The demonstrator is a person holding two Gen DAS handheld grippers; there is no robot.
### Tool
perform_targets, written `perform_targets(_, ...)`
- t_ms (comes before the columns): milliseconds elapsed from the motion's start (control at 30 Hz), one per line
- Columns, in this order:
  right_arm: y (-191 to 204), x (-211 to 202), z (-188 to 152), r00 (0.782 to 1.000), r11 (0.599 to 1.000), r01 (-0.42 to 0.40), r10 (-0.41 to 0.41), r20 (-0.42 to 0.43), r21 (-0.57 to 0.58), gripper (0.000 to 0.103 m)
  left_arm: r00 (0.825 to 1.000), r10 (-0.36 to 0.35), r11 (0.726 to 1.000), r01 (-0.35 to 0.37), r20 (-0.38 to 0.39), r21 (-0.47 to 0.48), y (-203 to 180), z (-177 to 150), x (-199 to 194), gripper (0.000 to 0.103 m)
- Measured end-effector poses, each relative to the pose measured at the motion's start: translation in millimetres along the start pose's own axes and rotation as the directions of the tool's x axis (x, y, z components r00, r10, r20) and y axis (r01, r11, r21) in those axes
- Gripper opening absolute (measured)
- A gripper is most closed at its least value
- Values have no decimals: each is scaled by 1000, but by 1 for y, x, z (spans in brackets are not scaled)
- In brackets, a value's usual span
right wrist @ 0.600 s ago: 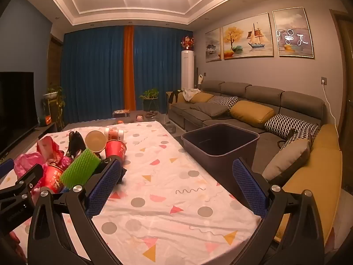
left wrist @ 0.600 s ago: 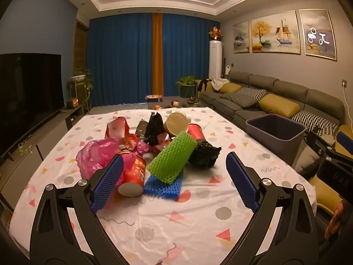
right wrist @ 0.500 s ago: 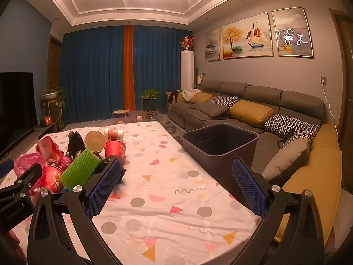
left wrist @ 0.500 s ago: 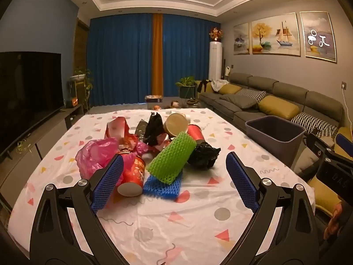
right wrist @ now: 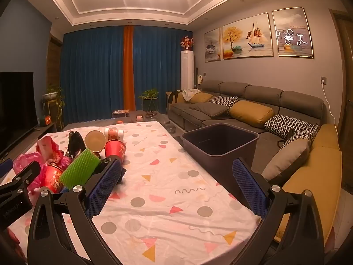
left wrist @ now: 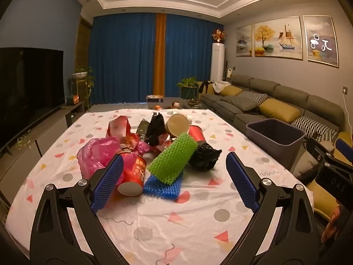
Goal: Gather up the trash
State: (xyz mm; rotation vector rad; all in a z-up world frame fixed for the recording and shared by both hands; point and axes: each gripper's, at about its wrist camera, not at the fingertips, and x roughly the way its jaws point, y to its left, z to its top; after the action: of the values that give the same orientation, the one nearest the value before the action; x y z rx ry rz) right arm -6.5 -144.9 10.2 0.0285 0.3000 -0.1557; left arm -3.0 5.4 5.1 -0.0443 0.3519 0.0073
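The left gripper [left wrist: 174, 182] has its two blue-padded fingers [left wrist: 107, 184] spread wide with nothing held between them; it hangs above the near part of the table, aimed at the trash pile. The right gripper [right wrist: 176, 183] is equally wide apart and empty, its pads [right wrist: 250, 188] over the table's right edge.

Just beyond the left gripper's tips lies the trash, heaped in the middle of the table [left wrist: 167, 220] on its white cloth with coloured dots and triangles. Nearest is one red paper cup on its side [left wrist: 133, 176], bottom facing the camera, touching one blue foam net [left wrist: 164, 185]. One green foam net roll [left wrist: 173, 160] lies tilted across the blue one. Left of these sits one pink plastic bag [left wrist: 99, 153]; right of the green roll, one crumpled black bag [left wrist: 205, 158]. Behind are a second red cup [left wrist: 197, 133], one brown paper bowl on its side [left wrist: 177, 125], a second black bag standing up [left wrist: 155, 129] and one red wrapper [left wrist: 118, 128]. In the right wrist view one small white printed tub [right wrist: 114, 133] shows behind the bowl.

One dark grey bin [right wrist: 220, 145] stands open just beside the table's right side, in front of the grey sofa [right wrist: 264, 101].
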Motion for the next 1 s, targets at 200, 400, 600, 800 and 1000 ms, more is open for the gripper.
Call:
perform_targets(200,0,-4,0,1000,1000,-2,2,1,0,98,1000,4,1000,-4,7,-3,0,-1,1,92)
perform_targets(400,2,-2,-2,1000,1000,0,0,2,0,98,1000,8,1000,-8,15,-2,2,-1,0,92)
perform_targets(600,2,-1,-2,1000,1000,1,-1,2,-2,98,1000,10,1000,-10,19,-6,3,0,0,92)
perform_targets(800,2,-2,-2,1000,1000,-1,1,1,-2,98,1000,16,1000,-16,21,-4,3,0,1,92)
perform_targets(1000,2,-2,-3,1000,1000,-1,1,1,-2,98,1000,14,1000,-14,24,-6,4,1,1,92)
